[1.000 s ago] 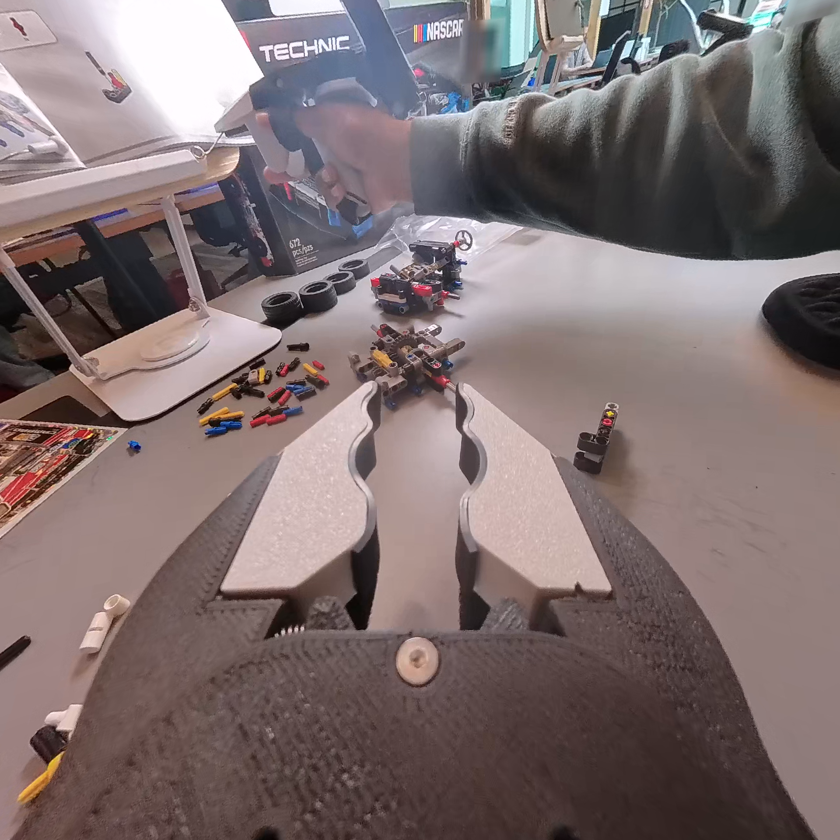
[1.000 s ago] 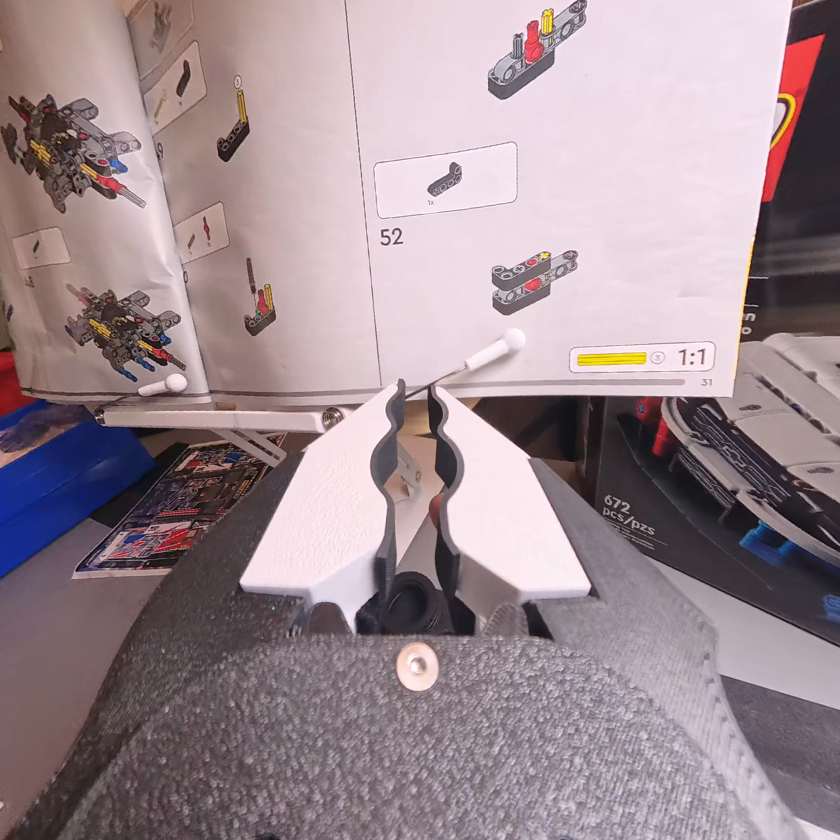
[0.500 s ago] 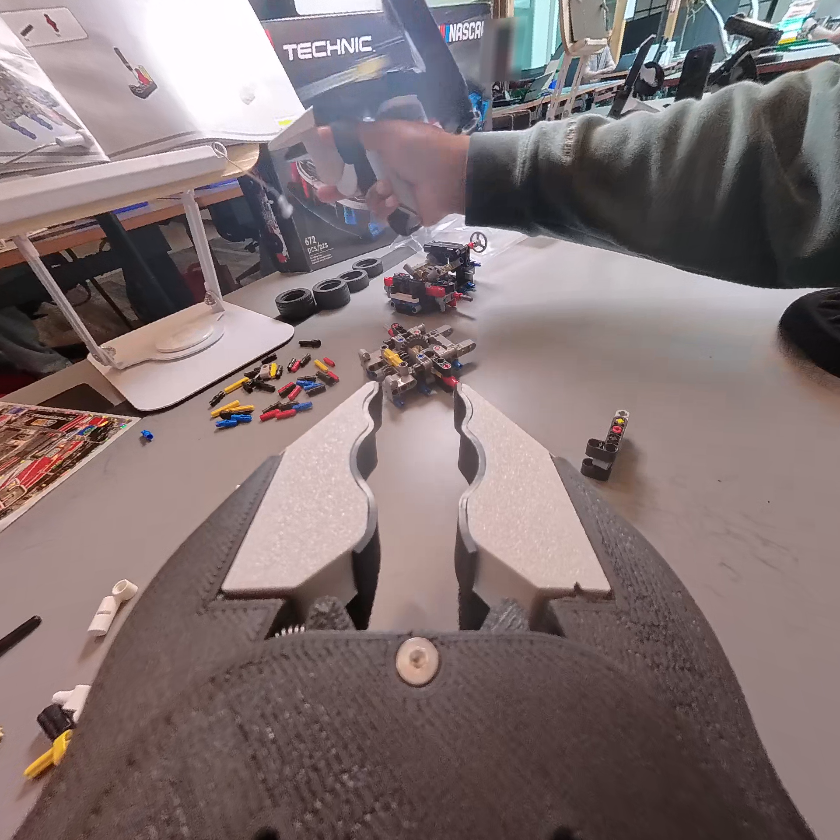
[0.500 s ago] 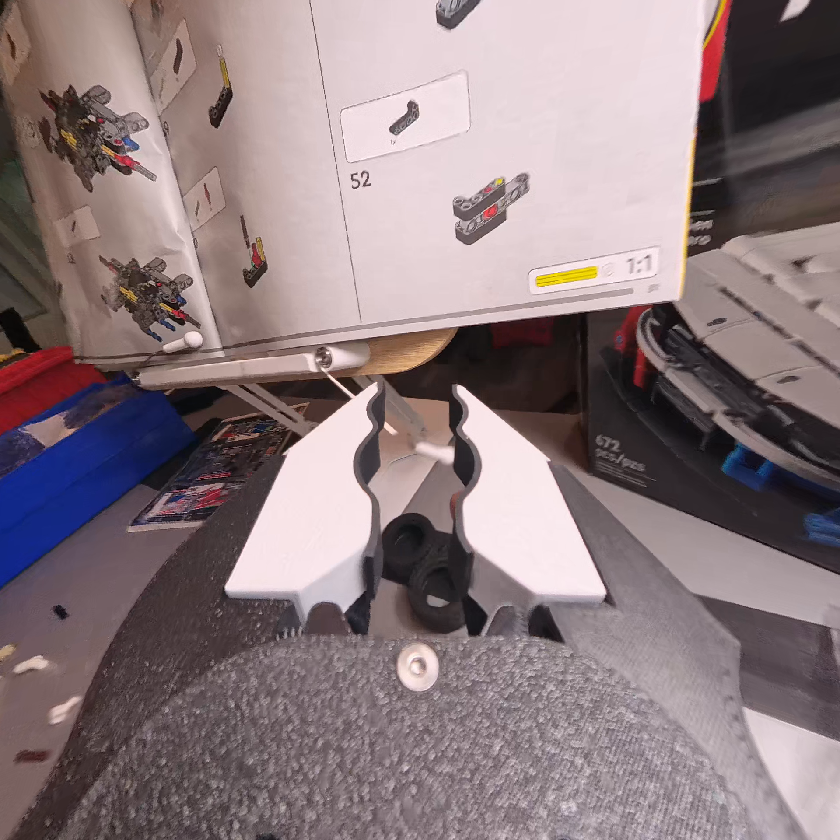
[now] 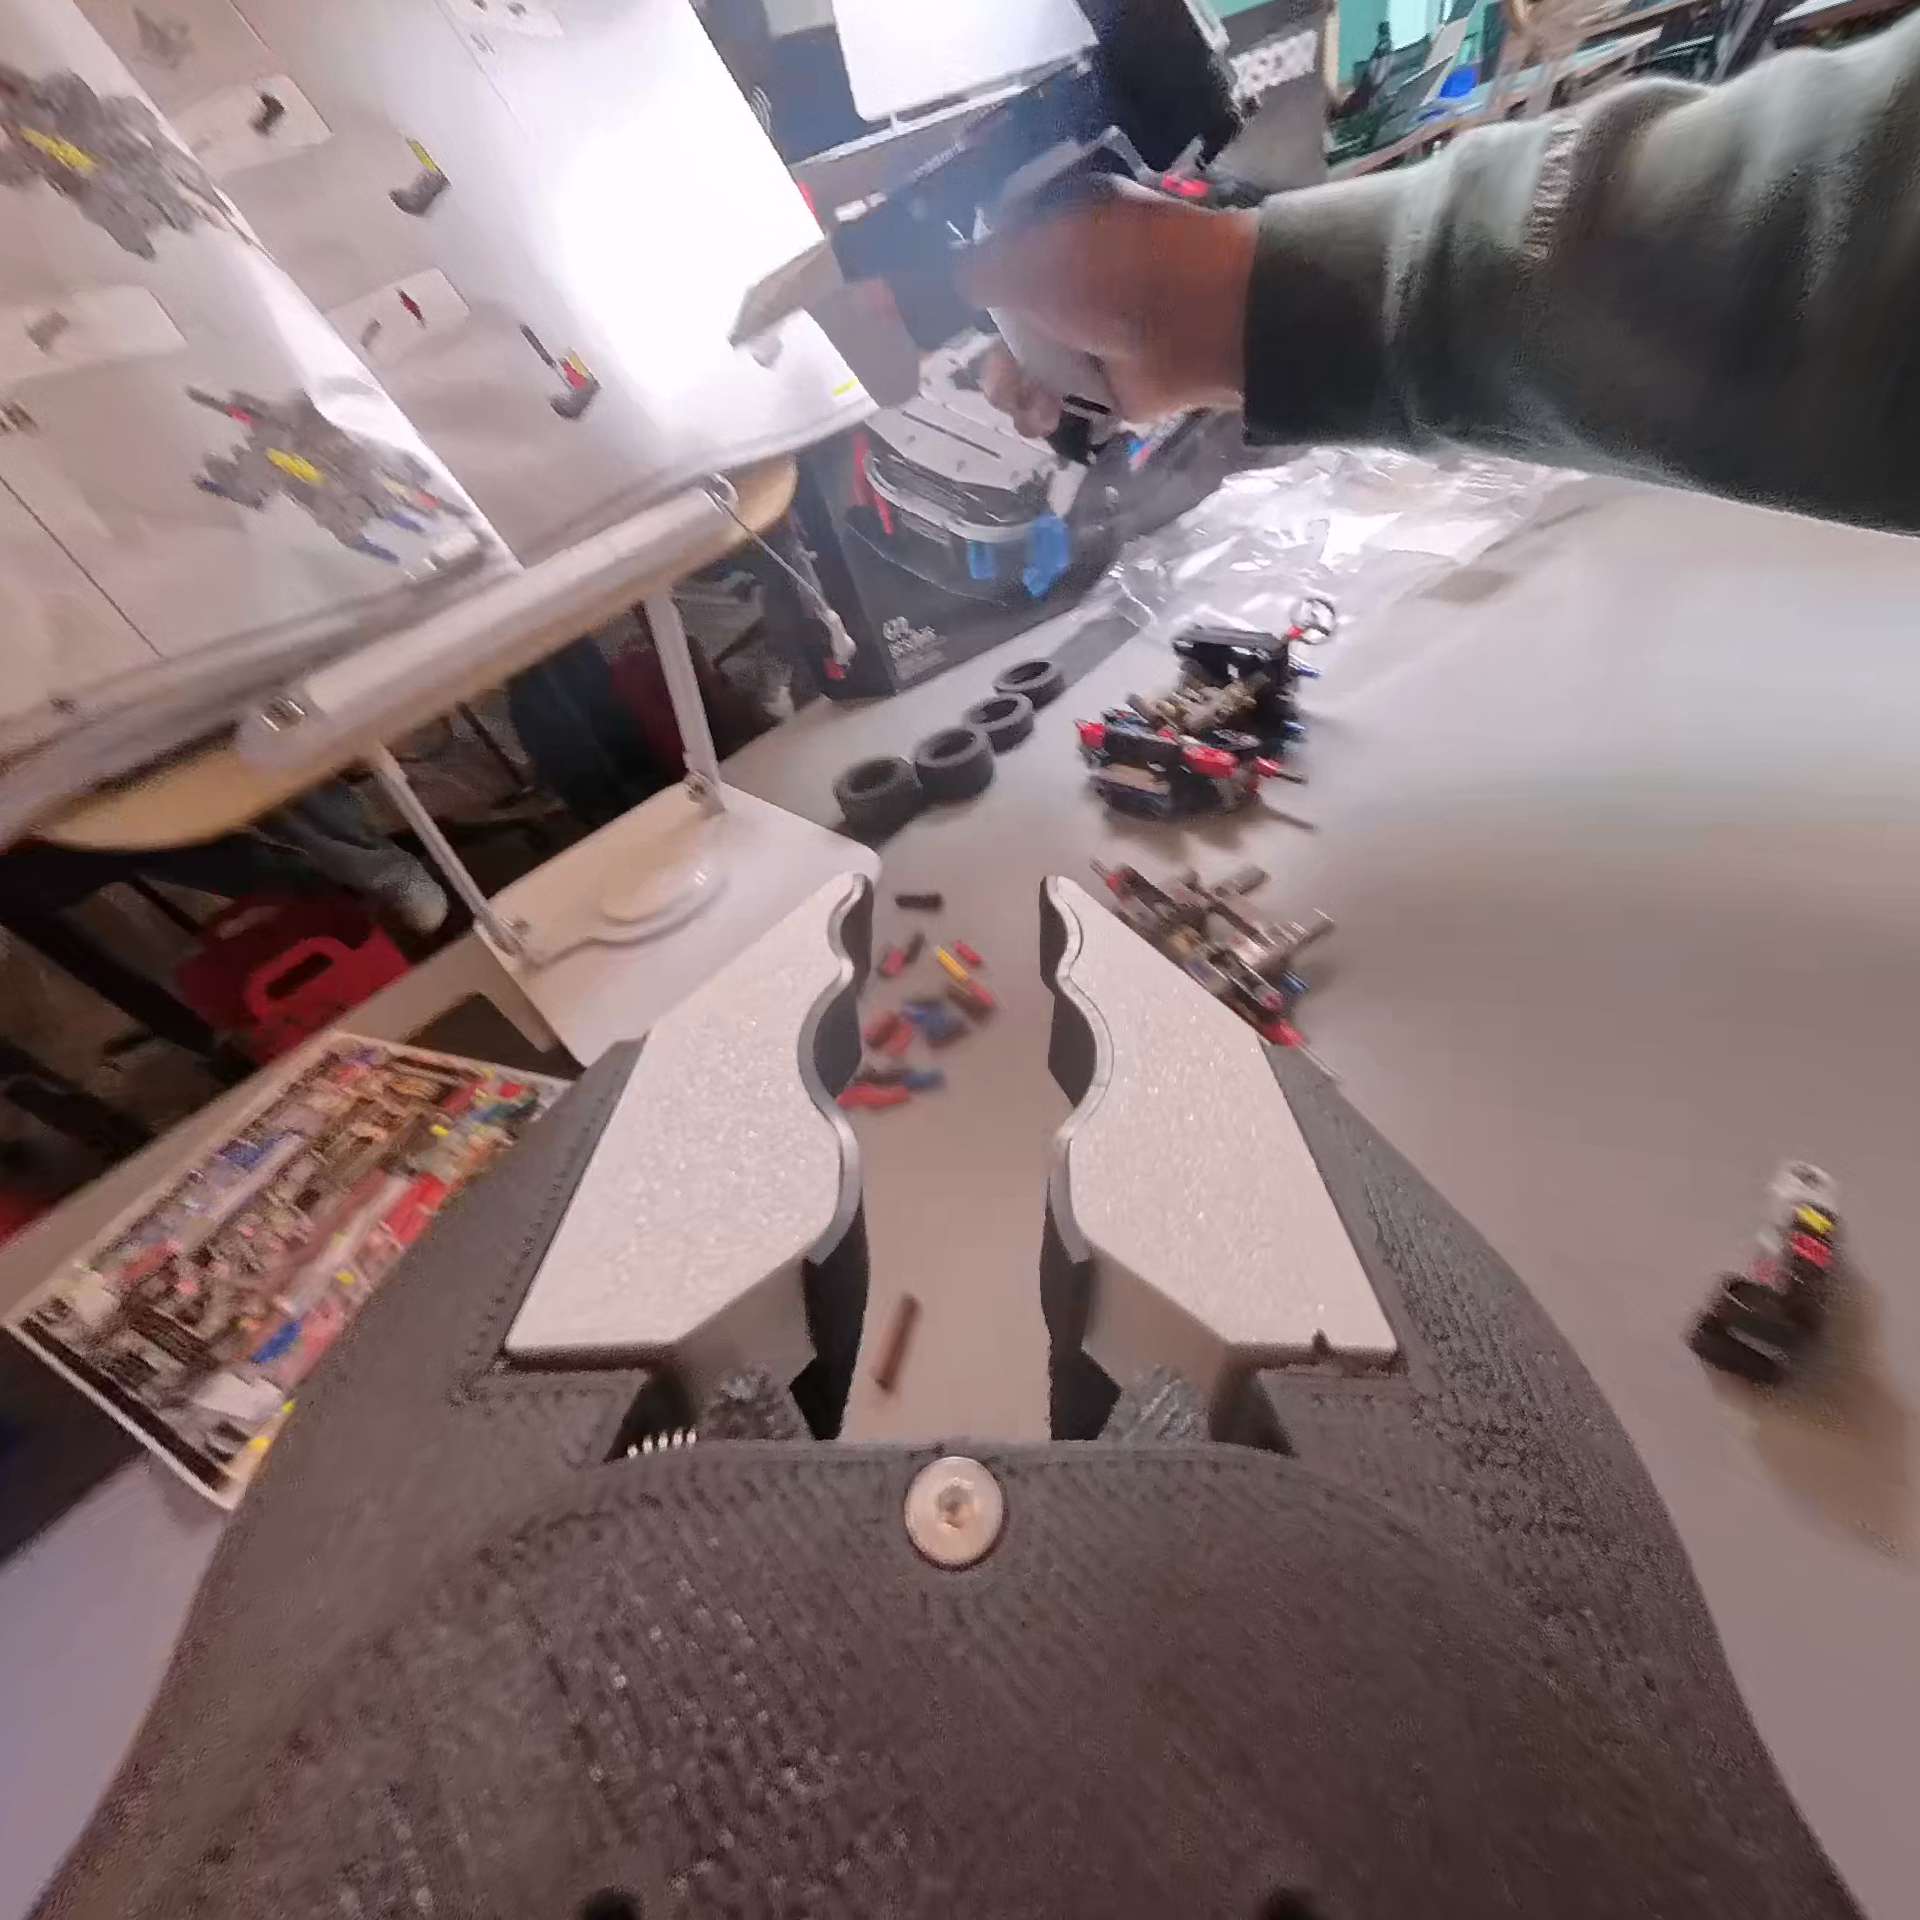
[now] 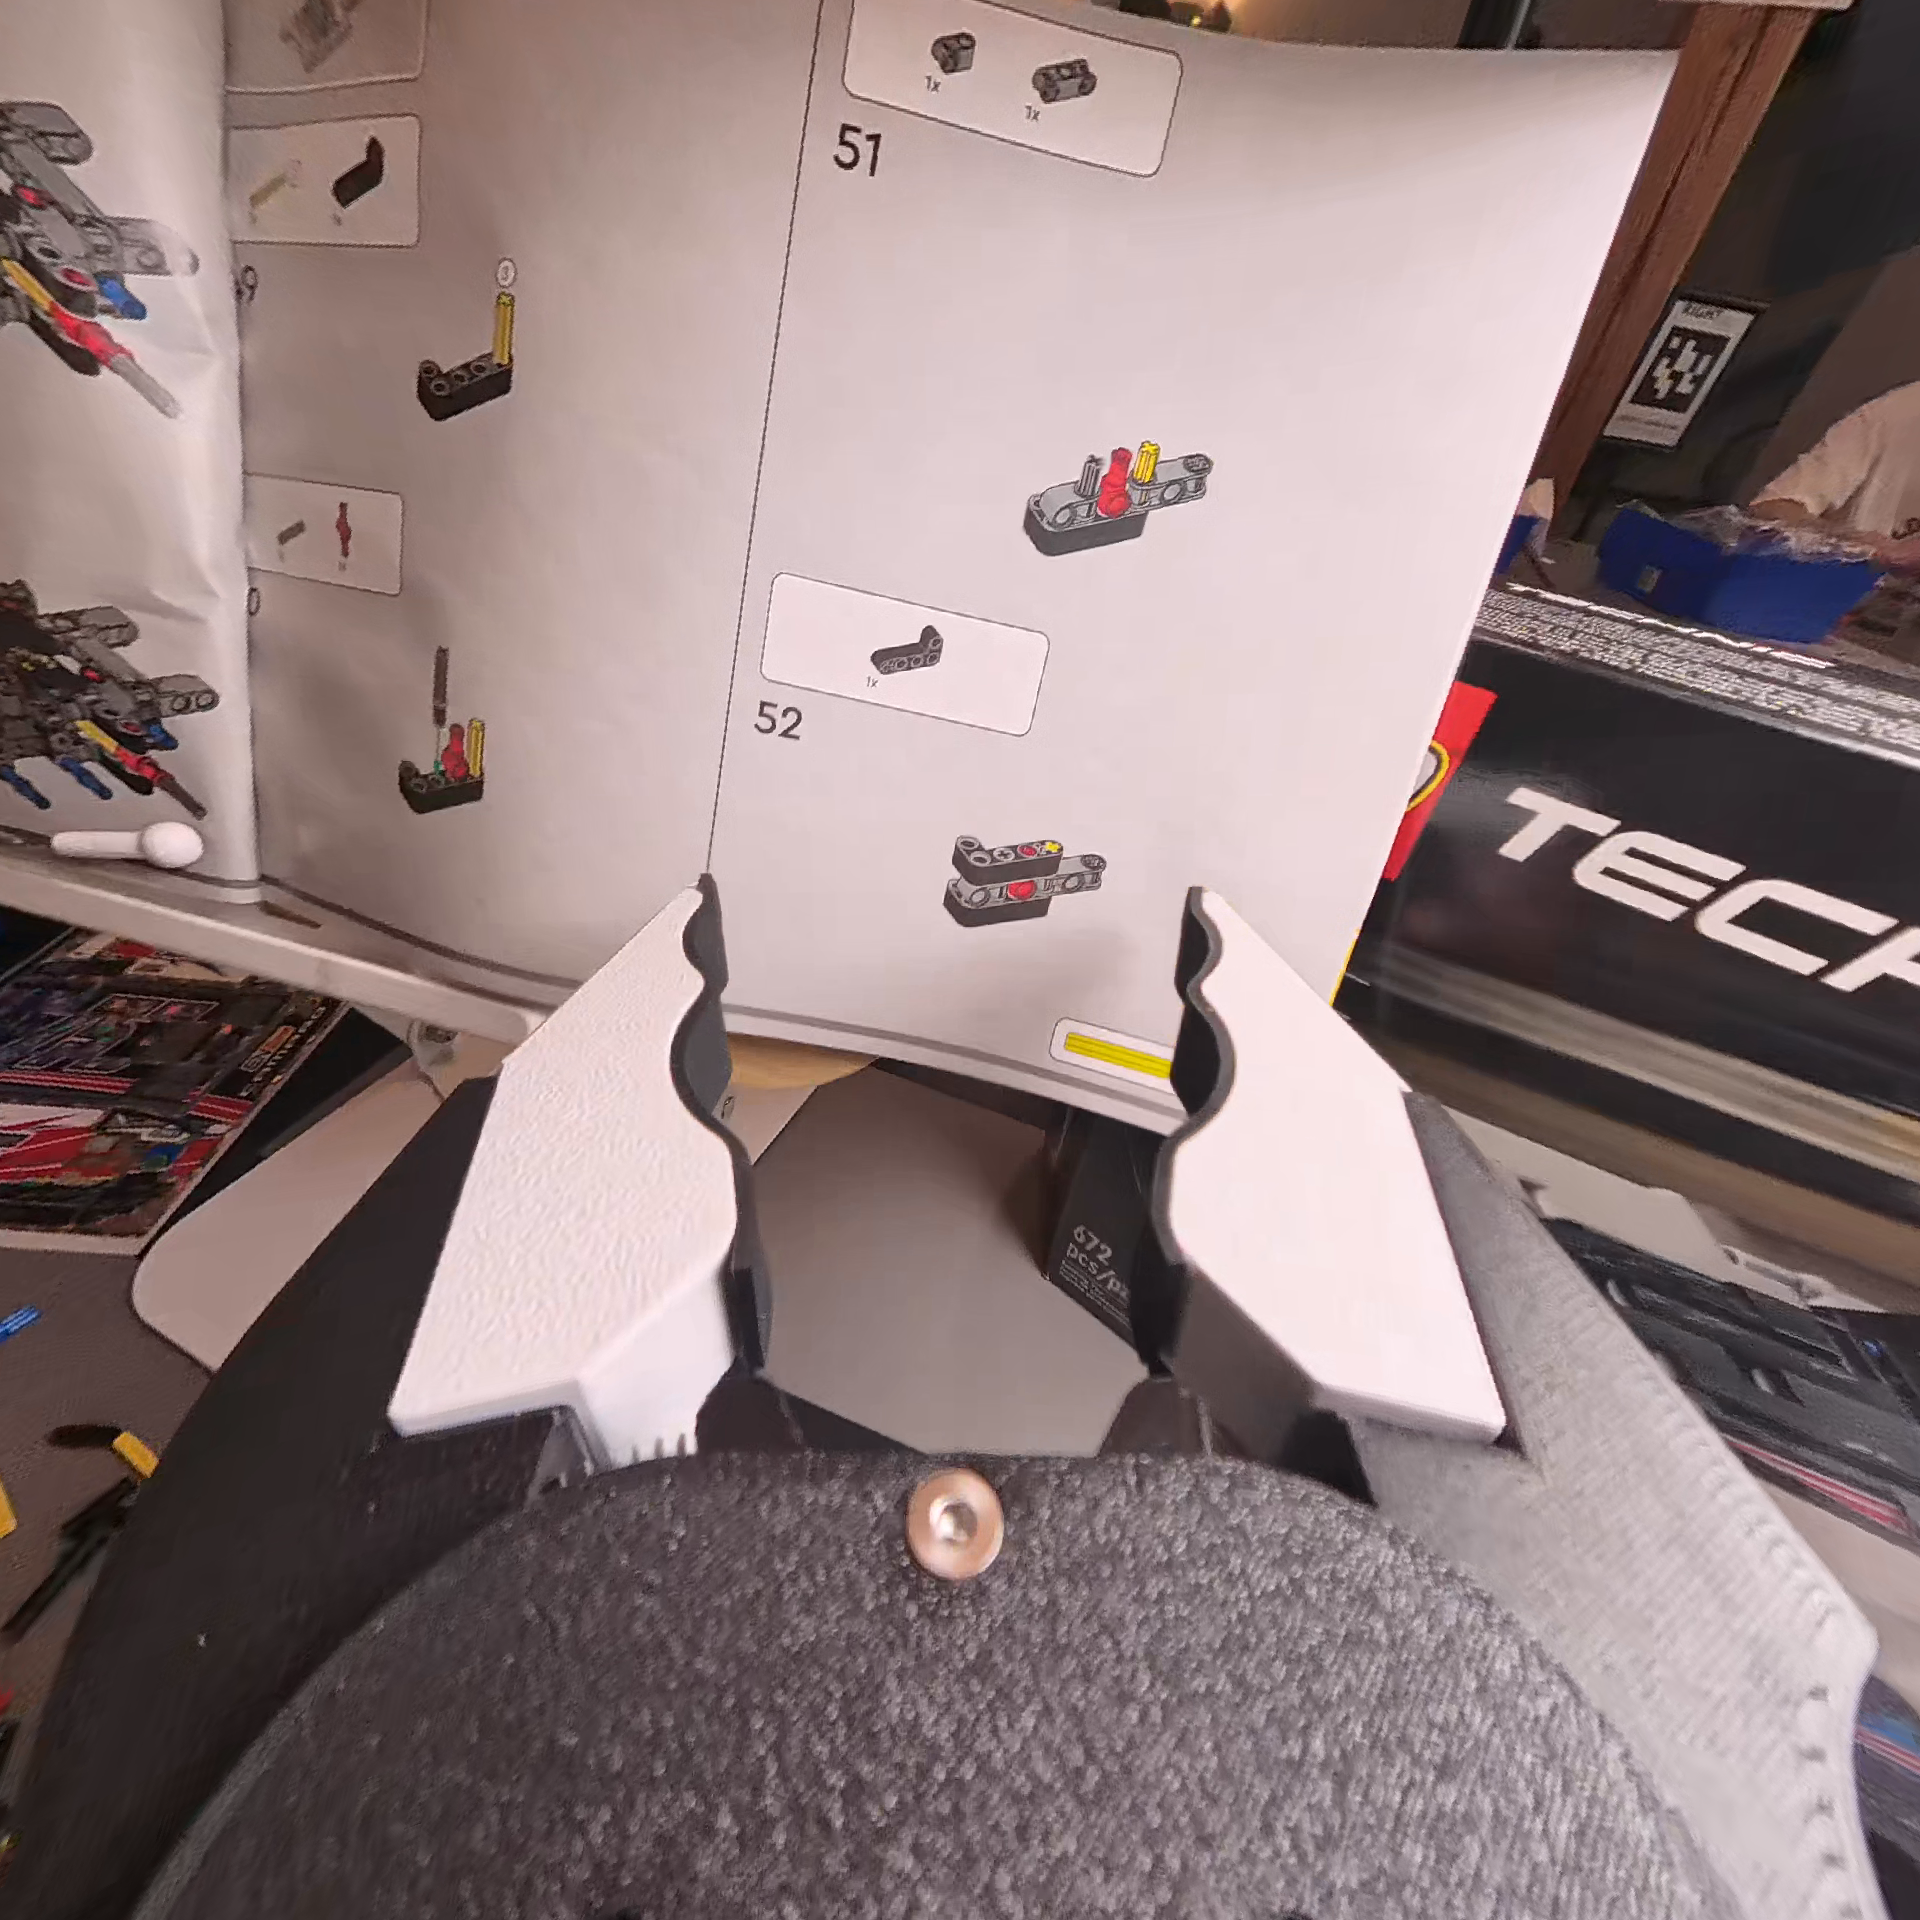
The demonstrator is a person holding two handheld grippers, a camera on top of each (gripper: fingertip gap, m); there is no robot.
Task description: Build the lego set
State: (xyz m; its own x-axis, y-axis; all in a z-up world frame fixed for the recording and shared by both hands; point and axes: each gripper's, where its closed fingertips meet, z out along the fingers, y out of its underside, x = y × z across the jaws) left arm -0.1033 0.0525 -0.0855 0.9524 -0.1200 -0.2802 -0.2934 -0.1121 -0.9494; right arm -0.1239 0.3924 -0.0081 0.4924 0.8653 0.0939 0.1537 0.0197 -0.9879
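My right gripper [image 6: 951, 904] is wide open and empty, right in front of the lower edge of the open instruction booklet [image 6: 1143, 364] on its white stand. The page's lower right corner hangs free past the stand. A white clip arm [image 6: 135, 844] lies on the left page. My left gripper [image 5: 954, 904] is partly open and empty, above the grey table [image 5: 1558, 831]. Beyond its fingertips lies a scatter of small red, blue, yellow and black pins [image 5: 925, 997]. A small grey assembly [image 5: 1216, 935] lies just right of its right finger. A hand [image 5: 1091, 301] holds the right gripper by the booklet [image 5: 312, 312].
Several black tyres [image 5: 945, 748], a larger dark assembly [image 5: 1195, 727] and a small black piece [image 5: 1766, 1278] lie on the table. The stand's white base [image 5: 665, 904] and a printed sheet [image 5: 270, 1247] are at the left. A black set box [image 6: 1662, 883] stands right of the booklet. Across from one pair of fingers to the other is roughly 35 cm.
My right gripper went from nearly shut at the right clip arm to wide open; that arm swung down off the page. My left gripper swung left toward the stand, its fingers unchanged.
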